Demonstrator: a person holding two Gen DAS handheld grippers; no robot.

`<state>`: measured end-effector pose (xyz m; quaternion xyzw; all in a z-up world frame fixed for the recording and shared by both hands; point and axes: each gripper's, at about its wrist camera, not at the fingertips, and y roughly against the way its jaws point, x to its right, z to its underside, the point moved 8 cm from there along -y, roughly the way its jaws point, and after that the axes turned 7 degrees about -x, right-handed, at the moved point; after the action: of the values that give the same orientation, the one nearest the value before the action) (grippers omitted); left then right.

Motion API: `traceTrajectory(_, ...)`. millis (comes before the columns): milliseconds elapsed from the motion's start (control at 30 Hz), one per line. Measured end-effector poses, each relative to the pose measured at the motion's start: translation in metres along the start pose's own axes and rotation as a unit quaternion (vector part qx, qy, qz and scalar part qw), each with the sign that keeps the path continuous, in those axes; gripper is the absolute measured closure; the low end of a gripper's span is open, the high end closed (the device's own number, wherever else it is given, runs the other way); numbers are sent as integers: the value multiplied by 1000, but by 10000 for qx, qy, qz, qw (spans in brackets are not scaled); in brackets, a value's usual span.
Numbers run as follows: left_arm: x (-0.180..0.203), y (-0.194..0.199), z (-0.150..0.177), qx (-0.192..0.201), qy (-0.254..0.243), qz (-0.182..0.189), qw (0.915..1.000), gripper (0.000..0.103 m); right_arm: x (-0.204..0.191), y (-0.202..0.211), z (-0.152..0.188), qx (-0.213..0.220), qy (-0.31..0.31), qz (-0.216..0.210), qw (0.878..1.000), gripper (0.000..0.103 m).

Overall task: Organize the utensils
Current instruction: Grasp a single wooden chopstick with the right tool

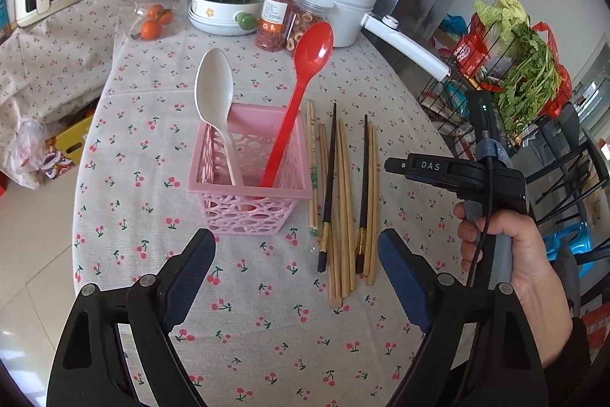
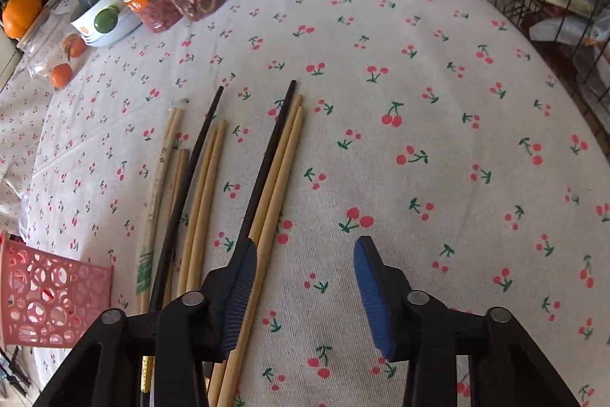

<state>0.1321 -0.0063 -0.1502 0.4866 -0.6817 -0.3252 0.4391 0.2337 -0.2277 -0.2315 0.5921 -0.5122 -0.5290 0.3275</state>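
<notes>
- Standing upright in the pink perforated basket, the white spoon and red spoon are being kept sorted, bowls up.
- Chopsticks, bamboo and black, are being left flat on the cherry-print tablecloth, just right of the basket.
- The right gripper is being held spread, empty, low over the rightmost chopsticks, probably for a pickup.
- The left gripper is being held spread, empty, facing the basket.
</notes>
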Motion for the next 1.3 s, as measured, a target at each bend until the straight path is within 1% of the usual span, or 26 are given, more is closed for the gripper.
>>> traceTrajectory(100, 5, -1, 1, -19, -115, 65, 9999, 14, -4, -10, -4, -57, 111, 117, 9999, 69)
traceTrajectory(133, 7, -1, 1, -21, -155, 80, 9998, 14, -6, -10, -7, 2, 173, 184, 9997, 70)
traceTrajectory(233, 11, -1, 2, -30, -276, 111, 9996, 14, -12, -13, -9, -6, 301, 330, 9990, 71)
traceTrajectory(367, 19, 0, 6, -13, -457, 68, 9989, 14, -17, -15, -6, -218, 374, 668, 9968, 73)
traceTrajectory(400, 21, 1, 7, -6, -500, 57, 9987, 14, -19, -17, -4, -279, 462, 801, 9953, 73)
traceTrajectory(467, 26, 2, 9, -4, -579, 55, 9983, 14, -26, -19, 1, -295, 875, 1242, 9880, 74)
traceTrajectory(500, 28, 3, 10, 5, -616, 50, 9981, 15, -28, -19, 3, -289, 953, 1373, 9855, 76)
traceTrajectory(533, 30, 4, 11, 18, -659, 34, 9978, 16, -27, -19, 4, -313, 925, 1387, 9855, 79)
traceTrajectory(567, 32, 5, 12, 35, -711, 10, 9975, 17, -26, -18, 5, -352, 847, 1282, 9875, 90)
traceTrajectory(600, 34, 6, 13, 51, -770, -13, 9970, 20, -22, -16, 6, -385, 755, 1207, 9891, 96)
traceTrajectory(633, 37, 6, 14, 60, -826, -26, 9966, 21, -17, -14, 7, -400, 675, 1134, 9904, 99)
traceTrajectory(733, 50, 4, 18, -2, -980, 4, 9952, 30, 1, -7, 10, -438, 484, 941, 9934, 99)
traceTrajectory(800, 65, -1, 20, -143, -1098, 101, 9938, 45, 17, 1, 11, -423, 322, 796, 9954, 99)
traceTrajectory(867, 83, -7, 20, -230, -1265, 194, 9915, 51, 31, 12, 11, -353, 195, 725, 9966, 99)
traceTrajectory(900, 94, -11, 20, -267, -1363, 240, 9900, 58, 39, 18, 11, -312, 151, 689, 9970, 99)
traceTrajectory(933, 105, -17, 19, -322, -1480, 283, 9881, 61, 47, 24, 11, -275, 120, 647, 9975, 99)
traceTrajectory(967, 115, -24, 18, -407, -1564, 307, 9864, 67, 54, 30, 11, -242, 89, 599, 9979, 99)
traceTrajectory(1000, 125, -33, 17, -519, -1581, 329, 9855, 71, 59, 35, 11, -218, 51, 544, 9983, 99)
traceTrajectory(1033, 133, -44, 13, -656, -1520, 389, 9854, 72, 63, 39, 14, -201, 6, 488, 9986, 99)
traceTrajectory(1100, 144, -65, 2, -899, -1240, 505, 9869, 75, 75, 46, 16, -195, -76, 383, 9990, 99)
traceTrajectory(1133, 147, -76, -5, -955, -1110, 492, 9880, 76, 80, 47, 16, -191, -115, 336, 9992, 99)
traceTrajectory(1200, 148, -94, -23, -945, -954, 265, 9906, 81, 88, 53, 16, -163, -219, 204, 9994, 99)
traceTrajectory(1300, 145, -117, -48, -921, -884, -100, 9918, 87, 92, 59, 15, -115, -335, -37, 9994, 99)
